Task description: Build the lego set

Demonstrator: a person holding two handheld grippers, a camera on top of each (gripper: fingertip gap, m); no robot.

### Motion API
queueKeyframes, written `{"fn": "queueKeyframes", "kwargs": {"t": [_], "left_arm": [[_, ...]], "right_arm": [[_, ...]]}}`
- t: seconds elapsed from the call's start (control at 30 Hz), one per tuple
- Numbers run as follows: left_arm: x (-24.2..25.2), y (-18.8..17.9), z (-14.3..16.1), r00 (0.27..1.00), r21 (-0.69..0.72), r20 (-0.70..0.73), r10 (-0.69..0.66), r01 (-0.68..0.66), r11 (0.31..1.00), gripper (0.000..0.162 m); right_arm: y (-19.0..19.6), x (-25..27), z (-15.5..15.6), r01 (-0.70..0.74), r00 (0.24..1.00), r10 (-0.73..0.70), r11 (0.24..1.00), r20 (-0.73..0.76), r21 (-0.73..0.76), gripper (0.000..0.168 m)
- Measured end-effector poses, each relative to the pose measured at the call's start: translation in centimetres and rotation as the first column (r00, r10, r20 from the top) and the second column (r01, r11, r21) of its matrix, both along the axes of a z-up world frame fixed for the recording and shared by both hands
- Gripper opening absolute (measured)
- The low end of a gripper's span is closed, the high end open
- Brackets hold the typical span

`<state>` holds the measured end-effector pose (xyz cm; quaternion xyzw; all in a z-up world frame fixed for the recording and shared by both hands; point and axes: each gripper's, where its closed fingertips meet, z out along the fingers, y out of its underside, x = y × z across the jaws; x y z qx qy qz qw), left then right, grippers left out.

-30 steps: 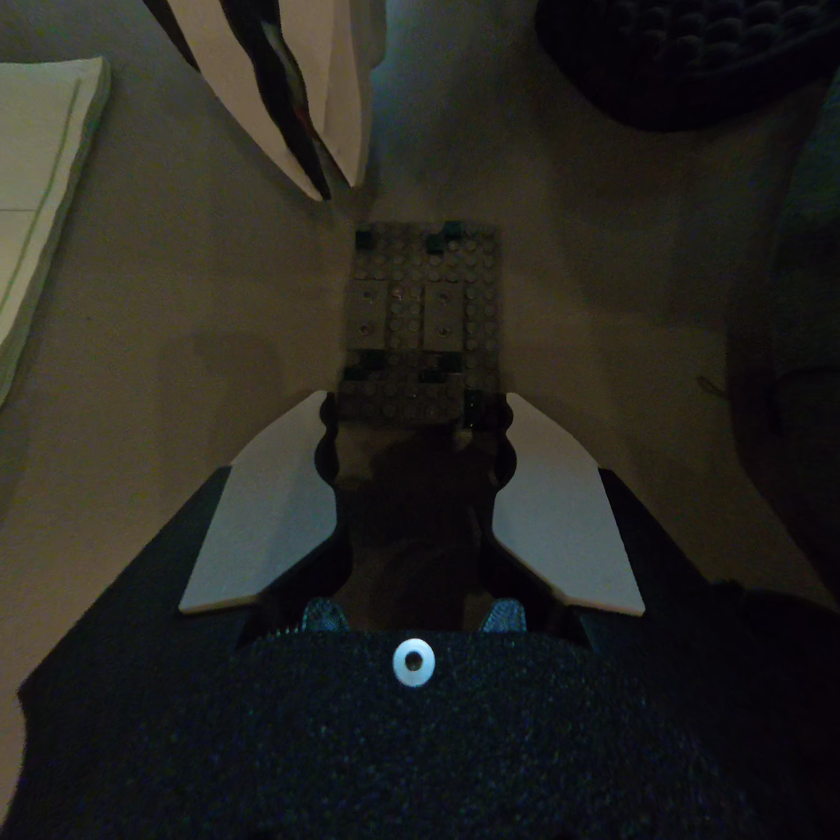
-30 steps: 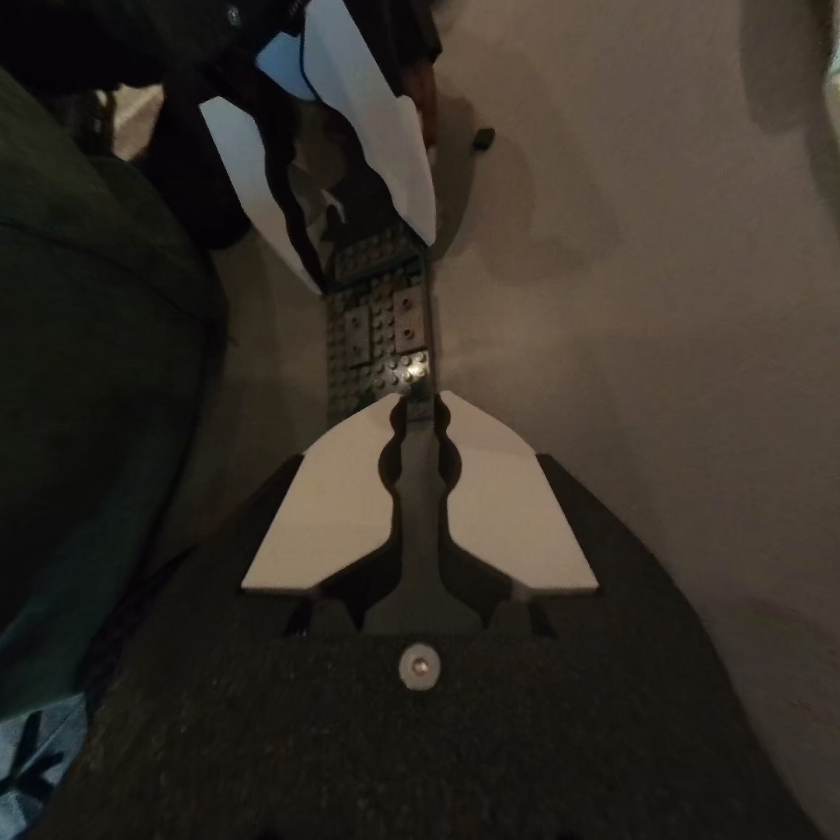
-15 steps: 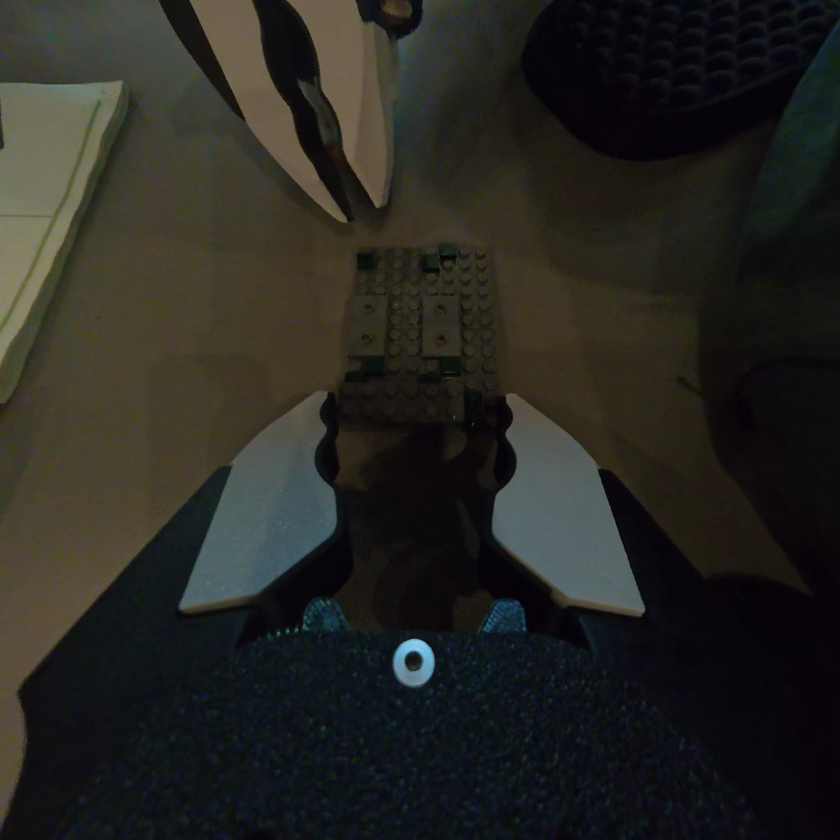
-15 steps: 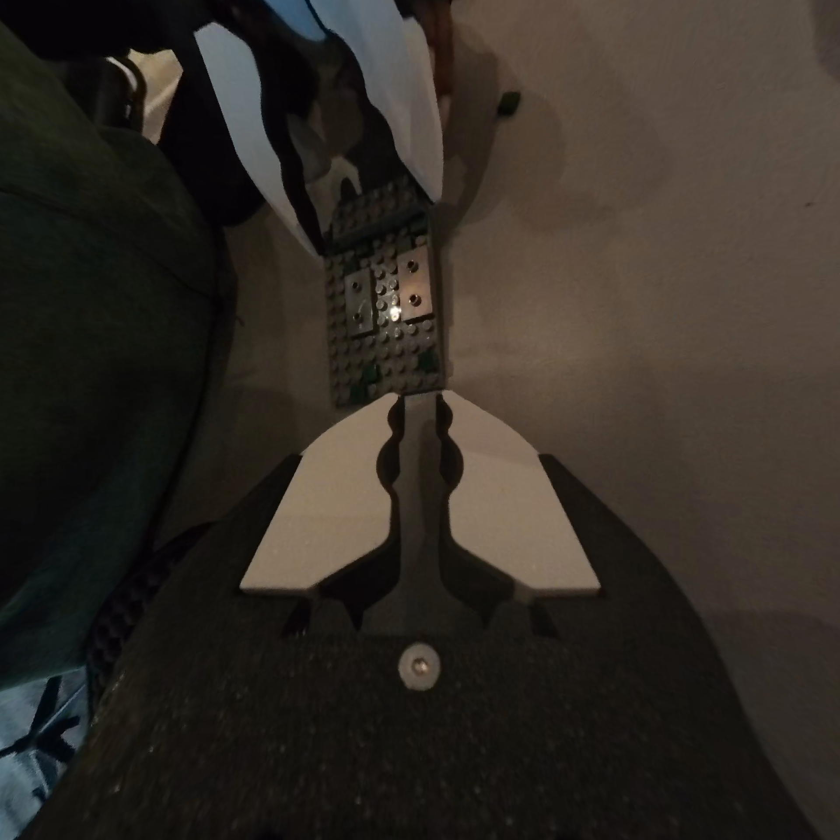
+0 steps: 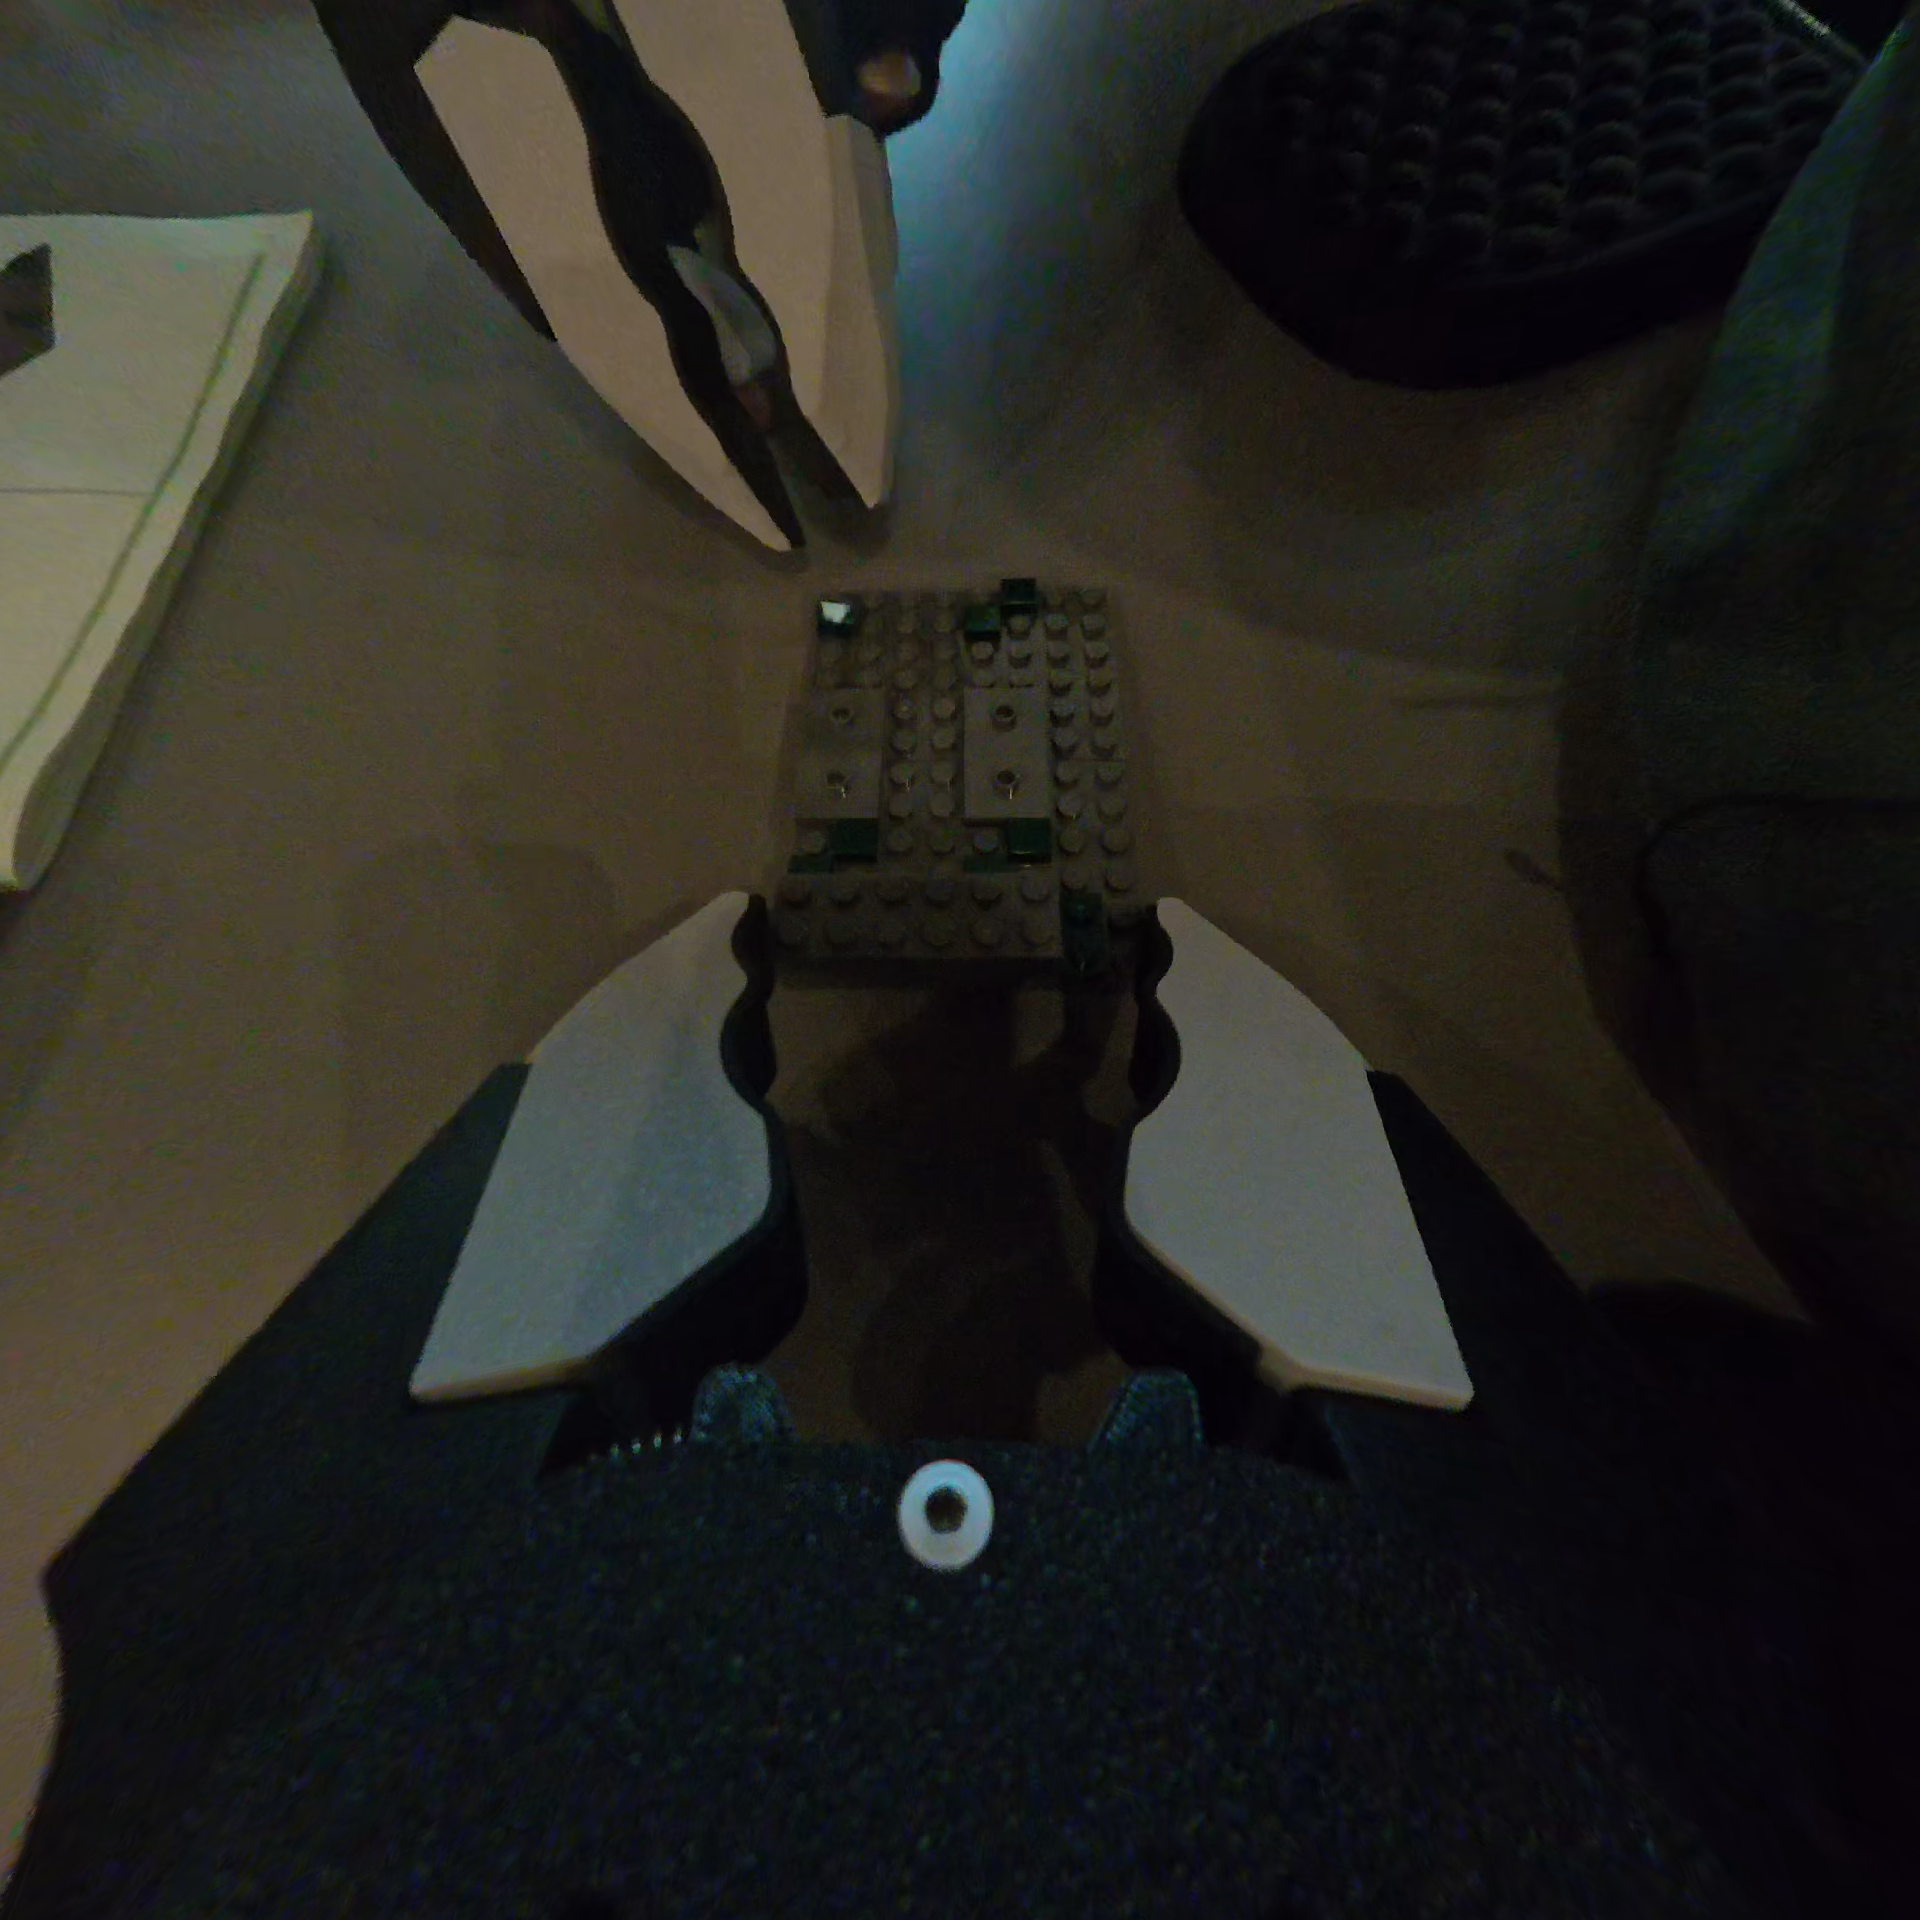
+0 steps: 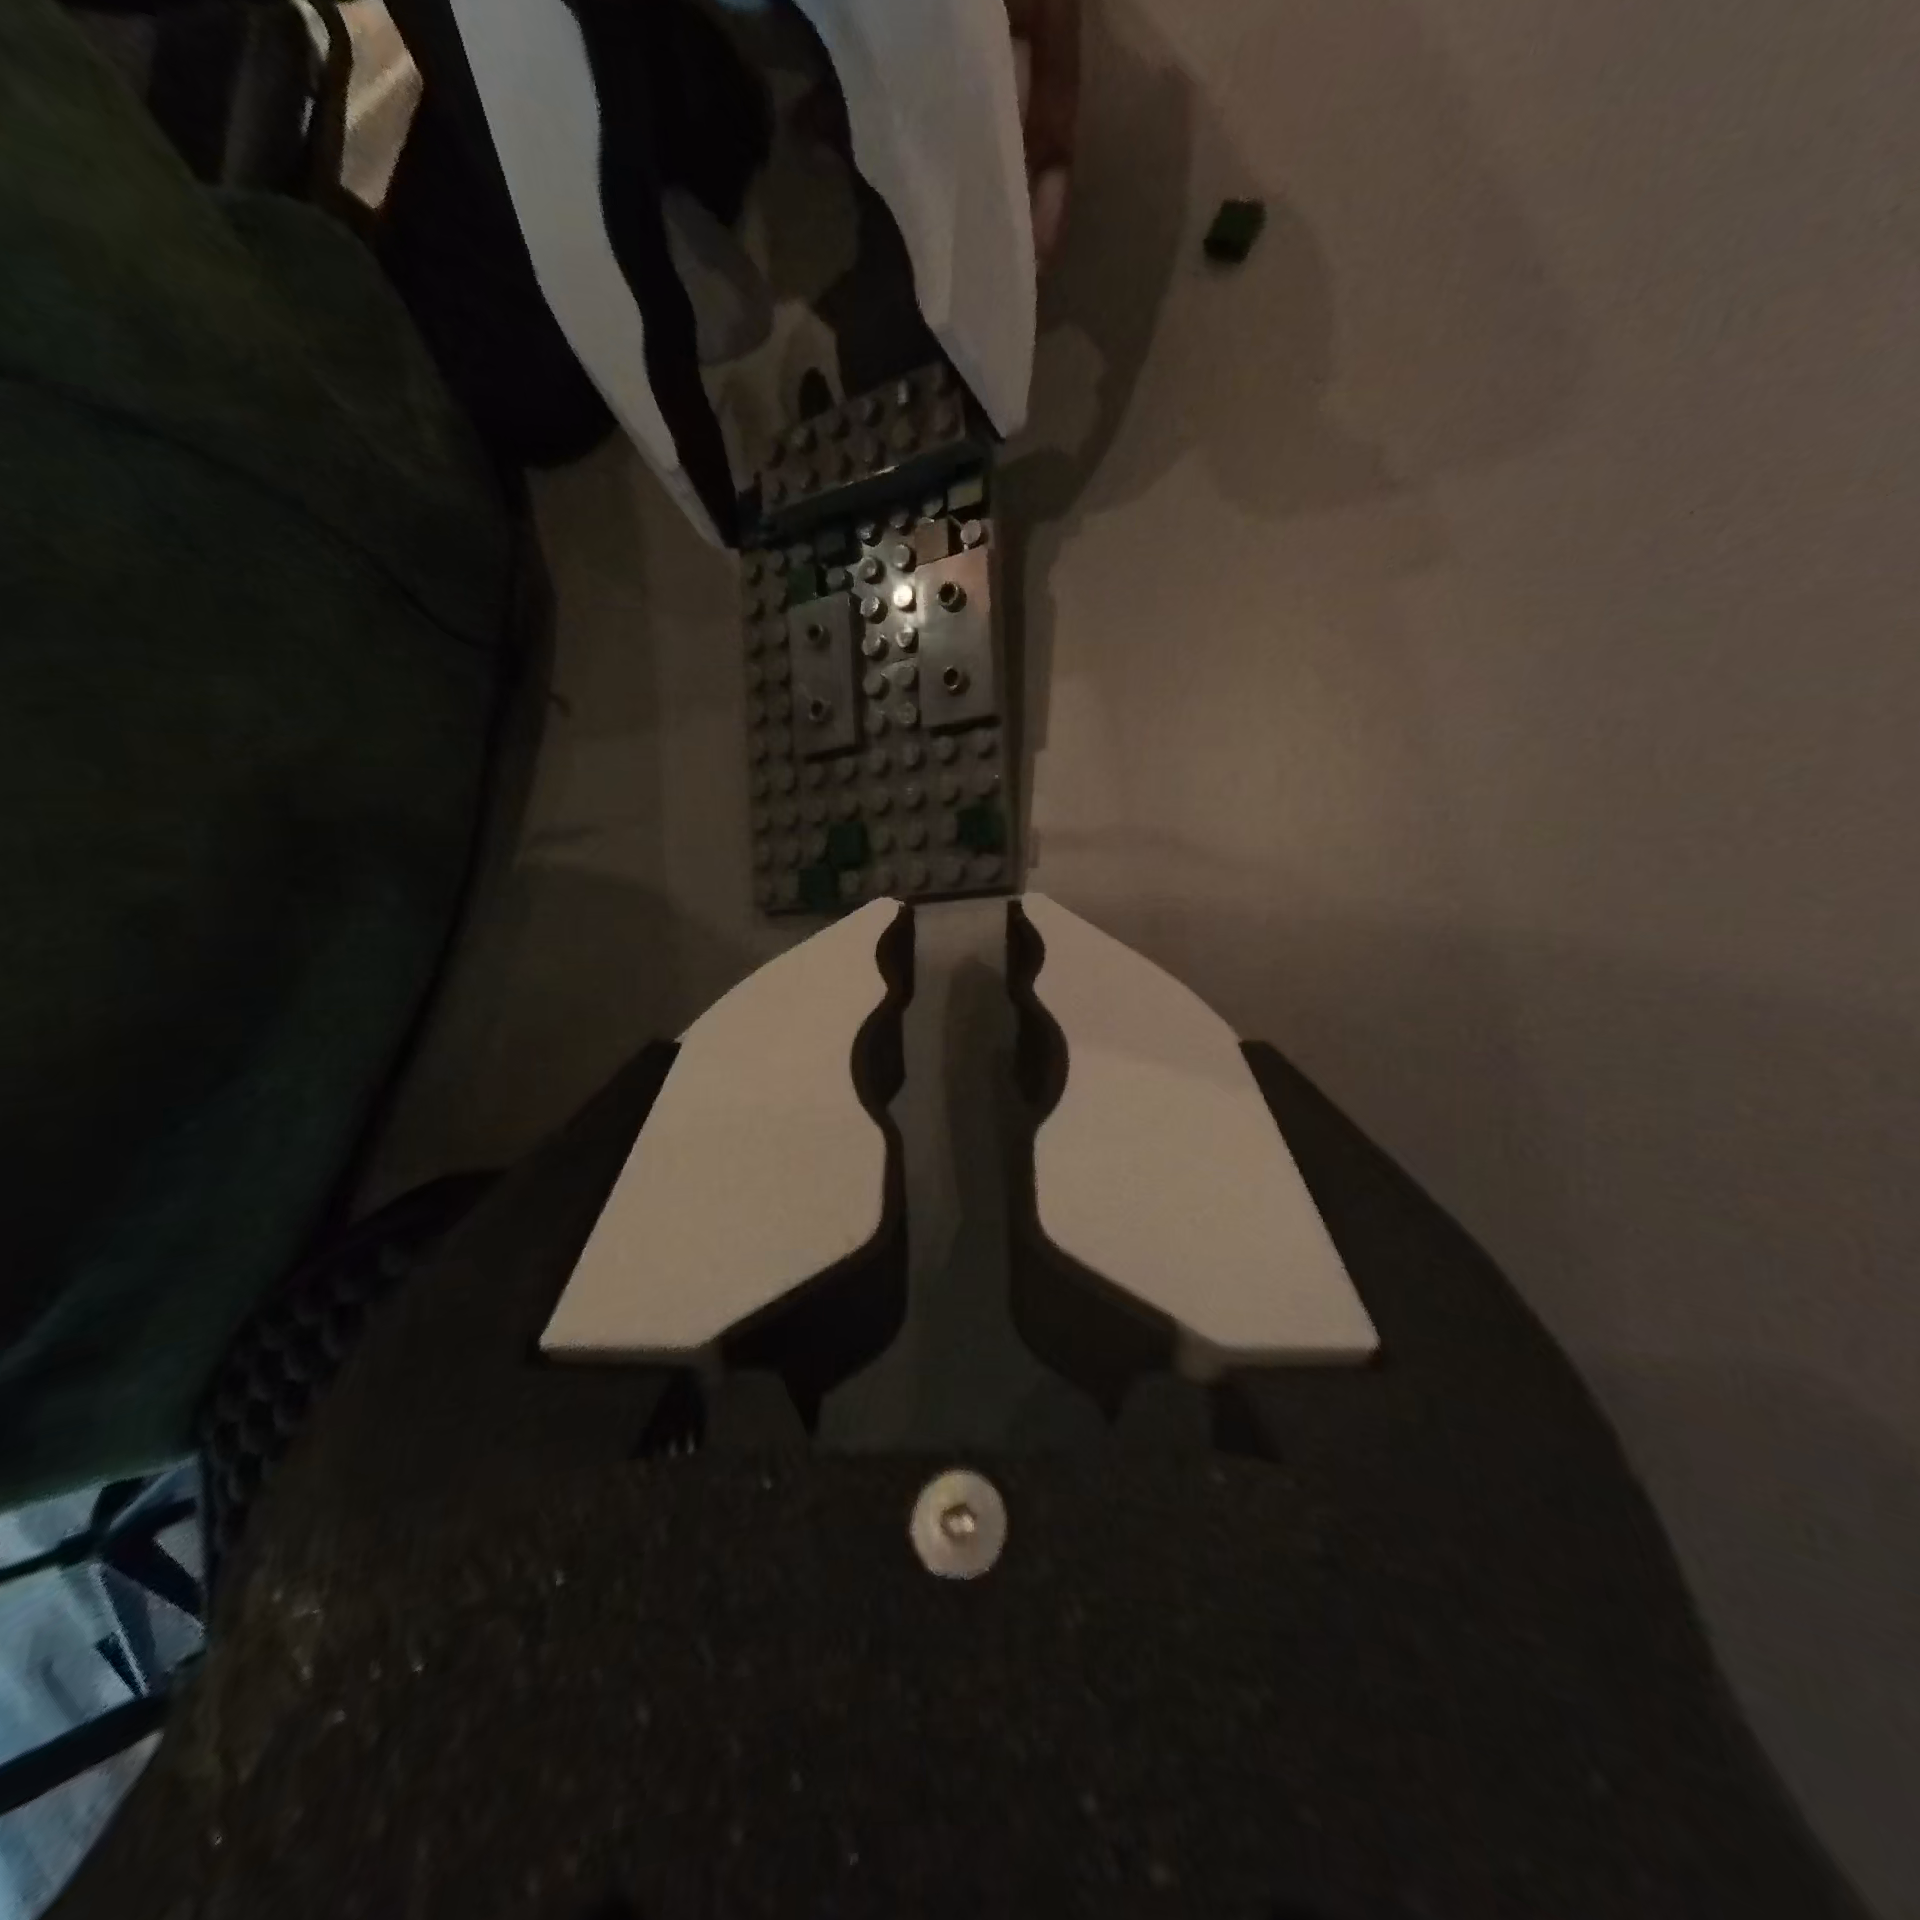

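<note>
A grey studded Lego baseplate [image 5: 935, 748] lies on the tan table. It carries two smooth grey tiles and a few small dark green pieces. My left gripper [image 5: 948, 920] is shut on the plate's near end, one fingertip on each side edge. In the right wrist view the same plate [image 6: 883, 727] runs away from me, with the left gripper [image 6: 852, 447] at its far end. My right gripper [image 6: 961, 914] hovers just off the plate's other end, jaws a narrow gap apart and empty. It also shows in the left wrist view [image 5: 831, 520].
A pale booklet [image 5: 104, 468] lies at the left. A black bumpy pad [image 5: 1507, 177] sits at the back right. A small loose dark green brick [image 6: 1233, 227] lies on the table beyond the plate. A person's dark green clothing [image 6: 208, 623] fills the left of the right wrist view. My right fingertips sit around 9 centimetres from my left ones.
My right gripper has pulled back from the plate's end, where its tips were a second ago, and now stands clear of the edge. My left gripper keeps its hold on the plate.
</note>
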<state>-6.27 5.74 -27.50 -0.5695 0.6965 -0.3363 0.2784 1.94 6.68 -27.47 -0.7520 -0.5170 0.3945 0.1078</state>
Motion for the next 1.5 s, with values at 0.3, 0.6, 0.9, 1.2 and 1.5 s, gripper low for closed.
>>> {"fn": "queueKeyframes", "kwargs": {"t": [0.3, 0.6, 0.9, 1.2, 1.5], "left_arm": [[-0.6, -0.1, -1.2, 0.996, 0.022, -0.092, -0.003, 0.005, 1.000, 0.068], [-0.6, -0.3, -0.9, 0.996, -0.044, -0.087, -0.002, -0.002, 0.999, 0.068], [-0.2, -0.1, -0.7, 0.997, -0.058, -0.078, -0.001, -0.003, 0.998, 0.061], [-0.2, 0.1, -0.7, 0.997, -0.060, -0.076, 0.000, -0.005, 0.998, 0.056], [-0.2, 0.3, -0.6, 0.998, -0.062, -0.056, 0.017, -0.020, 0.998, 0.050]], "right_arm": [[-0.4, -0.5, -0.1, -0.009, 1.000, 0.009, 1.000, -0.004, 0.006, 0.017], [-0.8, -0.1, 0.0, -0.004, 1.000, 0.004, 1.000, -0.021, 0.017, 0.018], [-1.1, 0.3, 0.0, 0.002, 0.999, -0.002, 1.000, -0.033, 0.025, 0.018], [-1.2, 0.3, 0.1, 0.002, 0.999, -0.001, 1.000, -0.037, 0.028, 0.018], [-1.3, 0.3, 0.1, 0.007, 0.999, -0.006, 1.000, -0.046, 0.021, 0.018]]}}
